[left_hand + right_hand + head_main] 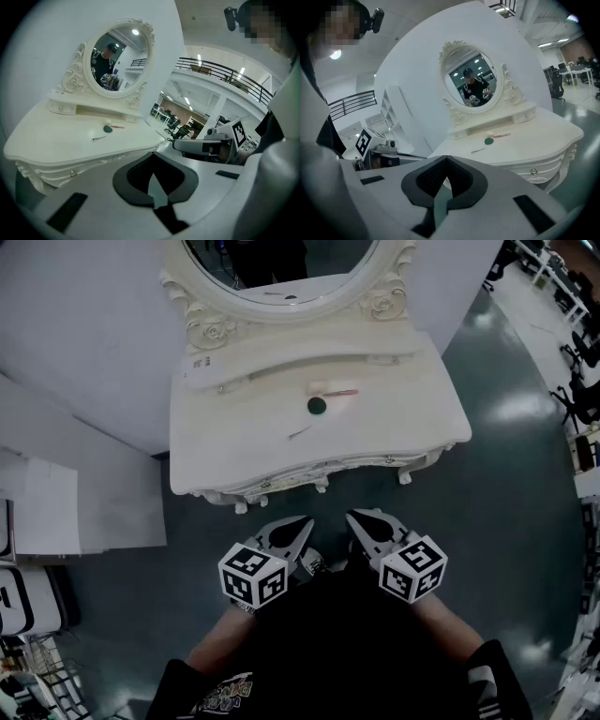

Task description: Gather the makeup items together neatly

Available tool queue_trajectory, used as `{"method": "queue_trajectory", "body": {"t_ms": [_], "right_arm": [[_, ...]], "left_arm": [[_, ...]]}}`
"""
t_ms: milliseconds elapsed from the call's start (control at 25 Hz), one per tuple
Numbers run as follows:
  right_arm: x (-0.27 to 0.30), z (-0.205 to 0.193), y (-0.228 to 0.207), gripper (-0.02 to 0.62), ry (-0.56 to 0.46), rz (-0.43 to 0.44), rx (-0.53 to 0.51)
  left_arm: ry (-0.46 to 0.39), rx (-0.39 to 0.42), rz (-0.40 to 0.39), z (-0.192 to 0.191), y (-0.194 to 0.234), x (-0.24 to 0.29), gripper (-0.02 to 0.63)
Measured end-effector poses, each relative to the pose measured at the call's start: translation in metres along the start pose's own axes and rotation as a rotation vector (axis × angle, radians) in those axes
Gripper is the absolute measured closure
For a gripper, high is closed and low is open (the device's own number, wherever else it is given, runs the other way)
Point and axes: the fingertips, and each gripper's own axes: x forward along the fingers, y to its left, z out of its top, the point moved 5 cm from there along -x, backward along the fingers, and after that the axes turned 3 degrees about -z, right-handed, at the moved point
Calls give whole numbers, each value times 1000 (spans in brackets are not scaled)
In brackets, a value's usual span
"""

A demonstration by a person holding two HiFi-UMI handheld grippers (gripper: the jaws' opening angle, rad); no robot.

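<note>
Head view has the left gripper (302,521) and right gripper (356,517) side by side short of the white dressing table (234,446), both empty with jaws pressed together, while a round green compact (317,406), a pink stick (336,392) just beside it and a thin silver clip (300,433) lie mid-tabletop.

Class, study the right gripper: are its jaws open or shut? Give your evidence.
Shut. In the right gripper view, the right gripper has its jaws meeting at the tips, with nothing held between them.

Black top (337,643), sleeve (485,682) perhaps white-striped; left gripper (305,521) and right gripper (354,517) are white, black-padded.
</note>
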Motion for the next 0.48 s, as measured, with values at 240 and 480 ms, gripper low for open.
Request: {"method": "queue_trajectory", "body": {"t_ms": [240,480], "right_arm": [[-1,0,-1,568,-3,0,-4],[-1,0,-1,566,-15,20,1]], "left_arm": [[-1,4,-1,0,-1,1,598],[-5,4,-5,-2,-2,2,598]]}}
